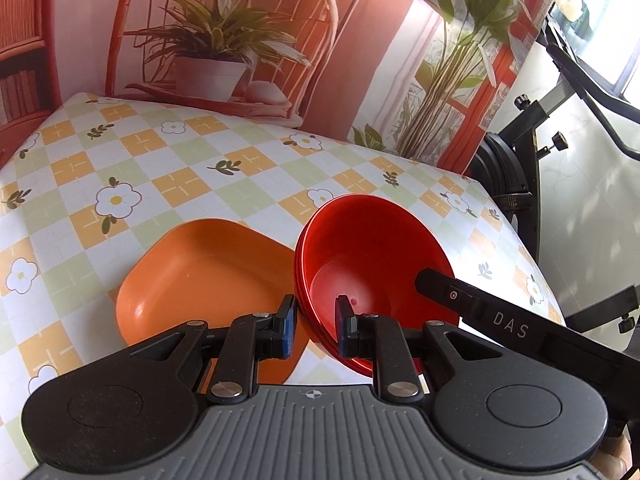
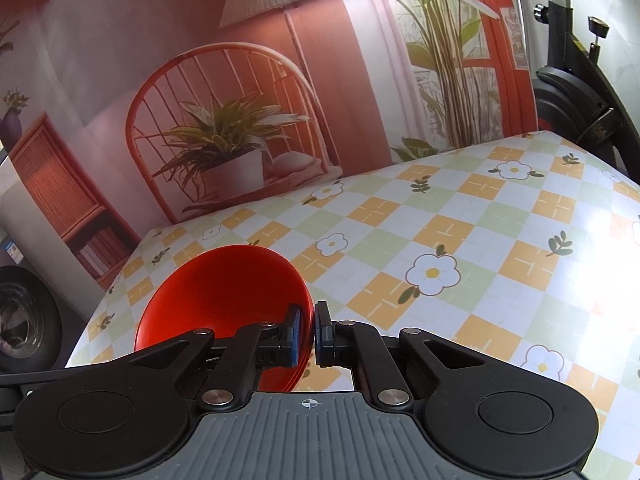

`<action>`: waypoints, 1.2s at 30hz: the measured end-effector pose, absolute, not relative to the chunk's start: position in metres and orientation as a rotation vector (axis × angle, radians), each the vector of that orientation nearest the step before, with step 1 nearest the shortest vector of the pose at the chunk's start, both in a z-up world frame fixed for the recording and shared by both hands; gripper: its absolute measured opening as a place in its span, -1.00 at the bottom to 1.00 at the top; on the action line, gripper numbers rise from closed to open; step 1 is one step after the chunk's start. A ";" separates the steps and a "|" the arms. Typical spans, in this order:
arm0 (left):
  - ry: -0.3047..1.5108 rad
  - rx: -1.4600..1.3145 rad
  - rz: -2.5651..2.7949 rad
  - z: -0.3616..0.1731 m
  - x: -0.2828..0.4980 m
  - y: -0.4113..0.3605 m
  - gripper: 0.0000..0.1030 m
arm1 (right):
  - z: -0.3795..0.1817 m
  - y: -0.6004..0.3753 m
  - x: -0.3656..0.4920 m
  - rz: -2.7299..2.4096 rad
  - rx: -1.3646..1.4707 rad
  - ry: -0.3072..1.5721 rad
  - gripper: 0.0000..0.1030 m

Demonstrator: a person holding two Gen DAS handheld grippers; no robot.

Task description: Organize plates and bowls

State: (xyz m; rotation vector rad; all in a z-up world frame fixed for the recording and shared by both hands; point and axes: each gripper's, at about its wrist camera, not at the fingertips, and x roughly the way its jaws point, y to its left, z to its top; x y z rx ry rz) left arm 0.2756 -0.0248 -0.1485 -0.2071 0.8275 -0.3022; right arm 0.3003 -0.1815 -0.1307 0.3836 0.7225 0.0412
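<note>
Both tools grip the stack of red bowls [image 1: 372,256] by opposite rims, likely to steady it. The left tool [image 1: 316,326] straddles the near rim, not fully closed; the right tool [image 2: 307,334] is pinched narrowly. The orange plate [image 1: 200,276] lies just beside the stack on the surface [image 1: 160,176].

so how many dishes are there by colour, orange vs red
orange plate: 1
red bowls: at least 2, nested in one stack; layered rims show, but the exact number cannot be told
total: at least 3 dishes
</note>
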 end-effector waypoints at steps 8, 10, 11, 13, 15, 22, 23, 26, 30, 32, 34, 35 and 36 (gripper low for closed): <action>0.796 -0.259 -0.278 -0.140 0.270 0.008 -0.60 | -0.120 -0.147 0.306 0.074 0.333 0.736 -0.86; 0.788 -0.275 -0.272 -0.138 0.269 0.015 -0.60 | -0.117 -0.139 0.308 0.081 0.319 0.741 -0.86; 0.784 -0.283 -0.268 -0.137 0.268 0.019 -0.60 | -0.116 -0.134 0.308 0.086 0.311 0.743 -0.86; 0.776 -0.296 -0.262 -0.136 0.267 0.025 -0.60 | -0.114 -0.125 0.310 0.094 0.293 0.748 -0.85; 0.771 -0.302 -0.257 -0.136 0.265 0.031 -0.60 | -0.113 -0.116 0.312 0.104 0.276 0.755 -0.85; 0.780 -0.320 -0.235 -0.143 0.266 0.050 -0.60 | -0.116 -0.087 0.320 0.127 0.223 0.787 -0.83; 0.784 -0.329 -0.232 -0.145 0.267 0.054 -0.60 | -0.118 -0.082 0.321 0.131 0.215 0.792 -0.83; 0.805 -0.358 -0.219 -0.153 0.271 0.064 -0.61 | -0.122 -0.072 0.326 0.139 0.191 0.812 -0.83; 0.833 -0.391 -0.216 -0.165 0.277 0.072 -0.61 | -0.128 -0.064 0.332 0.142 0.172 0.830 -0.83; 0.843 -0.405 -0.218 -0.171 0.280 0.075 -0.61 | -0.131 -0.062 0.334 0.136 0.166 0.838 -0.83; 0.849 -0.405 -0.221 -0.175 0.281 0.074 -0.61 | -0.133 -0.061 0.336 0.130 0.162 0.846 -0.83; 0.851 -0.404 -0.222 -0.176 0.282 0.074 -0.61 | -0.134 -0.061 0.337 0.128 0.161 0.849 -0.83; 0.852 -0.405 -0.223 -0.178 0.283 0.074 -0.61 | -0.135 -0.061 0.338 0.127 0.159 0.852 -0.83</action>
